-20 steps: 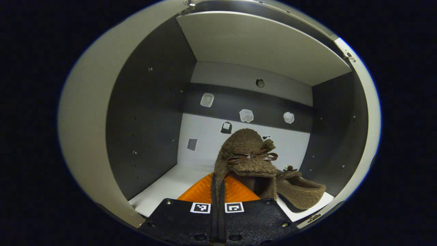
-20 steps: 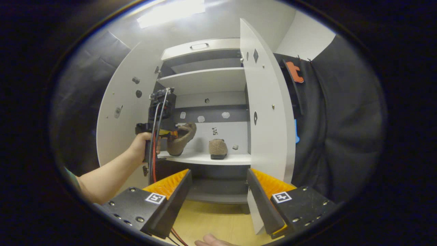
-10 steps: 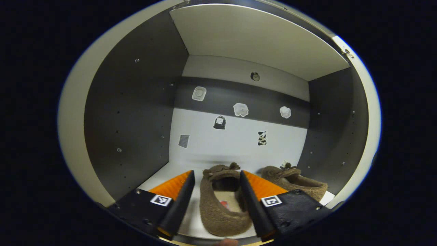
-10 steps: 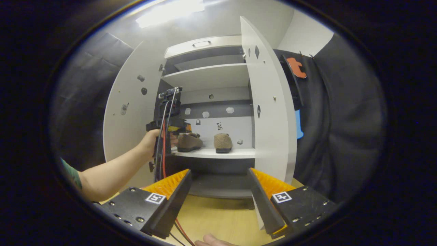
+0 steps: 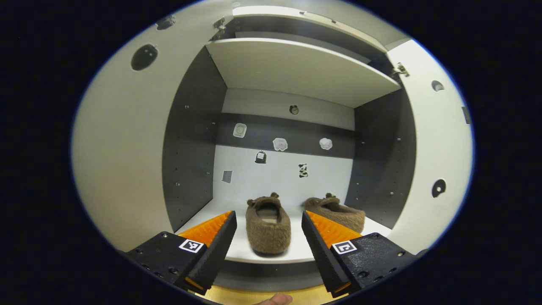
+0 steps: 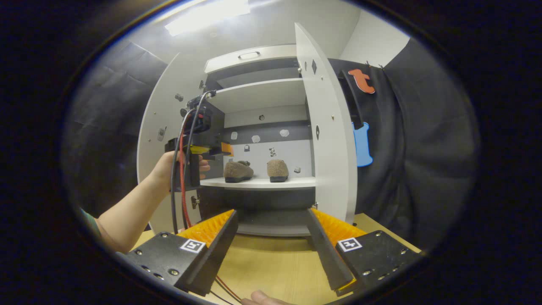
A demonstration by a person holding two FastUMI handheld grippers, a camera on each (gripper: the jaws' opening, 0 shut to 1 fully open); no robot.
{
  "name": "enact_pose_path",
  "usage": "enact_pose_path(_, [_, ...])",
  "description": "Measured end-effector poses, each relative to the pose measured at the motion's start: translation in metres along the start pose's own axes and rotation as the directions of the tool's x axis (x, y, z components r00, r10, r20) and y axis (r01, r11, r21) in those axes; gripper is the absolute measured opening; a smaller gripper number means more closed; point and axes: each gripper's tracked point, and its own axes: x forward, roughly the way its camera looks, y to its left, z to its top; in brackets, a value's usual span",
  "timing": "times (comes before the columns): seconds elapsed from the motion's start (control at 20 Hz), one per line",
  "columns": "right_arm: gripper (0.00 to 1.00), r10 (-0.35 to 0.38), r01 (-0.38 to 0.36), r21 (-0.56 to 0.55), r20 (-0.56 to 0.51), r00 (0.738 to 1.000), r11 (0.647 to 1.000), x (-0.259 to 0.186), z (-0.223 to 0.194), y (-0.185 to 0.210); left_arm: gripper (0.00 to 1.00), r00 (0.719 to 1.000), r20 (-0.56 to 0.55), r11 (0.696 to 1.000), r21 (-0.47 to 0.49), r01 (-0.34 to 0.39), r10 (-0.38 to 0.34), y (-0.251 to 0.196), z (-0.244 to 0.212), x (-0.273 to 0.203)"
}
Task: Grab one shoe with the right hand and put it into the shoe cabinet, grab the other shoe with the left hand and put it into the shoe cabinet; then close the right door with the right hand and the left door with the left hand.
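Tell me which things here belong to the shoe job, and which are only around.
Job: left shoe, right shoe, left door, right door, left tongs, right tongs.
Around: stickers on the back wall, upper shelf.

Both shoes (image 5: 268, 227) are fuzzy brown, cabinet (image 5: 296, 63) white outside with dark grey side walls (back panel's banded grey-white), wooden floor (image 6: 271, 271) tan.

Two brown shoes sit side by side on the cabinet shelf (image 5: 237, 253): one shoe (image 5: 268, 228) between the left gripper's (image 5: 268, 226) spread fingers, untouched, the other shoe (image 5: 338, 213) just right of it. Both doors stand open, left door (image 5: 123, 148) and right door (image 5: 436, 144). Small stickers (image 5: 280, 144) dot the back wall.
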Motion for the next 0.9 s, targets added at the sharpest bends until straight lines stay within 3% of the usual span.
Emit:
enact_pose_path(0.15, [0.98, -0.046, 0.047, -0.038, 0.01, 0.999, 0.998, -0.023, 0.001, -0.016, 0.94, 0.997, 0.05, 0.999, 0.007, 0.051, -0.051, -0.01, -0.01, -0.051])
enact_pose_path(0.4, [0.98, -0.096, 0.097, -0.021, 0.017, 0.995, 0.995, -0.056, 0.021, -0.039, 0.94, 0.993, 0.014, 0.994, 0.005, 0.113, -0.113, -0.024, -0.039, -0.136])
enact_pose_path(0.85, [0.97, -0.159, 0.163, -0.113, 0.044, 0.986, 0.98, -0.062, 0.081, -0.12, 0.93, 0.991, 0.049, 0.988, 0.097, 0.121, -0.126, -0.022, -0.038, -0.235])
enact_pose_path(0.9, [0.98, -0.173, 0.177, -0.121, 0.046, 0.984, 0.977, -0.059, 0.091, -0.136, 0.89, 0.991, 0.061, 0.989, 0.097, 0.113, -0.119, -0.021, -0.034, -0.242])
